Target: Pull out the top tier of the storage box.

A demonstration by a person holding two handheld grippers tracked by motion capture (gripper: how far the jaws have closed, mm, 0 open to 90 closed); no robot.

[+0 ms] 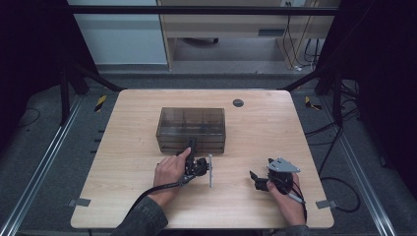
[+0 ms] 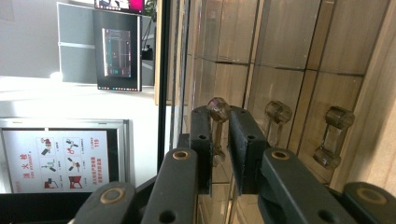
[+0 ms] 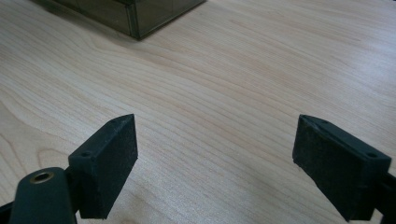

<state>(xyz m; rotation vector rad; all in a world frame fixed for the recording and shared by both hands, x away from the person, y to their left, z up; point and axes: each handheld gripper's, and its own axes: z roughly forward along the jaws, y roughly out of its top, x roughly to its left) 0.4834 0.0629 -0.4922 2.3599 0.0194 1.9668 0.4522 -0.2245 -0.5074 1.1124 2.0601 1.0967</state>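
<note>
In the left gripper view, the left claw (image 2: 219, 140) stands closest, its two black jaws drawn in on a clear handle (image 2: 217, 112) of the drawer box (image 2: 280, 70). The pads (image 2: 201, 144) press that handle from both sides, so the claw is pinching it. Two more clear handles (image 2: 278, 112) show just beside it on the same smoky front, each on its own drawer. The view is rolled on its side, with the box front running up the right half and a dark screen (image 2: 116, 51) well behind at the left.

From the high view, the box (image 1: 191, 129) sits near the middle of the counter (image 1: 123, 196), toward its far half. The left hand (image 1: 169, 172) holds its claw (image 1: 192, 146) level against the box's near face, at the upper part of the front. A small dark round cap (image 1: 238, 103) lies on the counter beyond the box to the right.

The right claw (image 1: 253, 175) is held low over the counter's near right part, well apart from the box. In the right gripper view its jaws are spread wide (image 3: 215, 158) with bare wood between them, and a corner of the box (image 3: 135, 14) shows at the top.
</note>
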